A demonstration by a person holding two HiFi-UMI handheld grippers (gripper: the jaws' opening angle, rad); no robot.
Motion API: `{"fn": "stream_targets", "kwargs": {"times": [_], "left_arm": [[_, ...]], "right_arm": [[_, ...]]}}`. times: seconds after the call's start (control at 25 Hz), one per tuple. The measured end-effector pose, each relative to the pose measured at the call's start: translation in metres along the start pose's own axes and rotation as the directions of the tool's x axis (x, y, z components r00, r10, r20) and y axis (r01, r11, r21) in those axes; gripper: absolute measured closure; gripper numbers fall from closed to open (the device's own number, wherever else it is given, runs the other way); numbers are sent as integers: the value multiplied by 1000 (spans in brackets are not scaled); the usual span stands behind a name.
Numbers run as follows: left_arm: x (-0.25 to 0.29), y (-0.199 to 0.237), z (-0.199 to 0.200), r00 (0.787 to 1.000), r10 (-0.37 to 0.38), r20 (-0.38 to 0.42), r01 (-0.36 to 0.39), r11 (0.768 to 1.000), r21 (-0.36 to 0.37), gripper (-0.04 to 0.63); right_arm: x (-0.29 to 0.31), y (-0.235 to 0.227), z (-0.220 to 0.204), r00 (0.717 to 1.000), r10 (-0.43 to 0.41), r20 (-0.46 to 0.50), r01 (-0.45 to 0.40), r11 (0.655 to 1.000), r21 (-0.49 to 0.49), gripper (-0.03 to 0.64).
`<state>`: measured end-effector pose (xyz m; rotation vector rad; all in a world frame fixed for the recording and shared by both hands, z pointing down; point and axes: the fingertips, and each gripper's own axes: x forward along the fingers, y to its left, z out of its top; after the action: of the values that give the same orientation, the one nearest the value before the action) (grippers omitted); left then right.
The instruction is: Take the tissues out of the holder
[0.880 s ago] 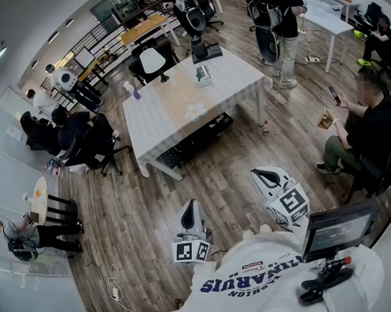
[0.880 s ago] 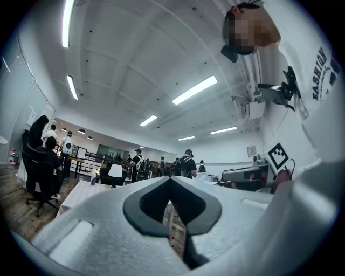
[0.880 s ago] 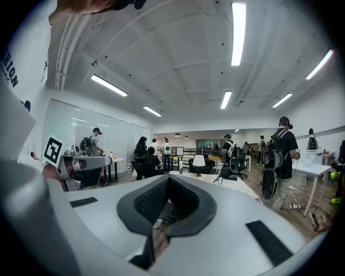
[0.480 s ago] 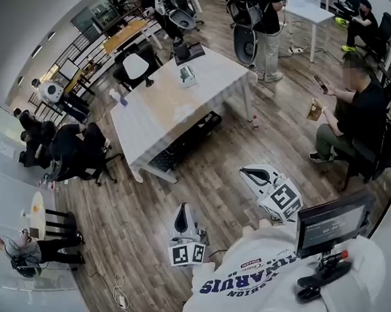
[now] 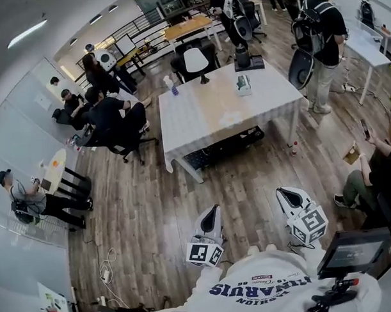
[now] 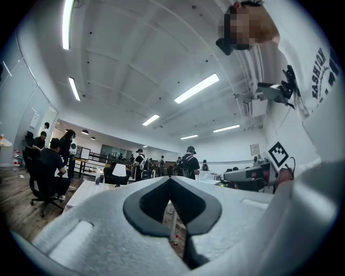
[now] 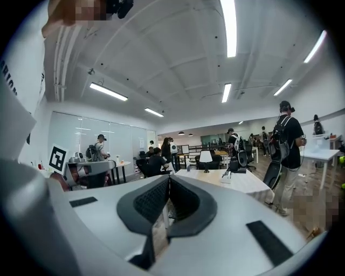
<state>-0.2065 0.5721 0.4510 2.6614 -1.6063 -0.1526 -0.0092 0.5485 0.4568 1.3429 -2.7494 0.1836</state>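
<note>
The wooden floor (image 5: 152, 205) spreads under a white tabletop (image 5: 200, 107) that stands well ahead of the person. Low in the head view, the left hand-held gripper (image 5: 212, 210) and the right hand-held gripper (image 5: 284, 192) point toward the tabletop, well apart from it. Each has its jaws pressed together with nothing between them. The tissue holder (image 5: 243, 84) sits on the tabletop's far right part, just in front of a black device (image 5: 248, 59), with what seems to be white tissue at its top. A small bottle (image 5: 174, 90) stands near the far left edge.
</note>
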Motion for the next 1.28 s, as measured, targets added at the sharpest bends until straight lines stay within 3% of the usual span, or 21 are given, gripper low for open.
{"fn": "stream_targets", "kwargs": {"times": [0.32, 0.6, 0.88, 1.28], "left_arm": [[15, -16, -4, 999, 41, 16, -41, 998, 40, 592], [38, -27, -13, 998, 58, 4, -58, 997, 52, 592], [55, -4, -27, 995, 94, -16, -94, 995, 27, 592], [153, 54, -27, 1000, 11, 9, -12, 1000, 16, 592]], "right_arm": [[10, -27, -12, 998, 59, 15, -59, 998, -38, 607], [13, -73, -35, 999, -8, -45, 9, 1000, 10, 607], [35, -99, -41, 997, -44, -59, 46, 998, 38, 607], [112, -139, -28, 994, -85, -72, 88, 995, 48, 607]]}}
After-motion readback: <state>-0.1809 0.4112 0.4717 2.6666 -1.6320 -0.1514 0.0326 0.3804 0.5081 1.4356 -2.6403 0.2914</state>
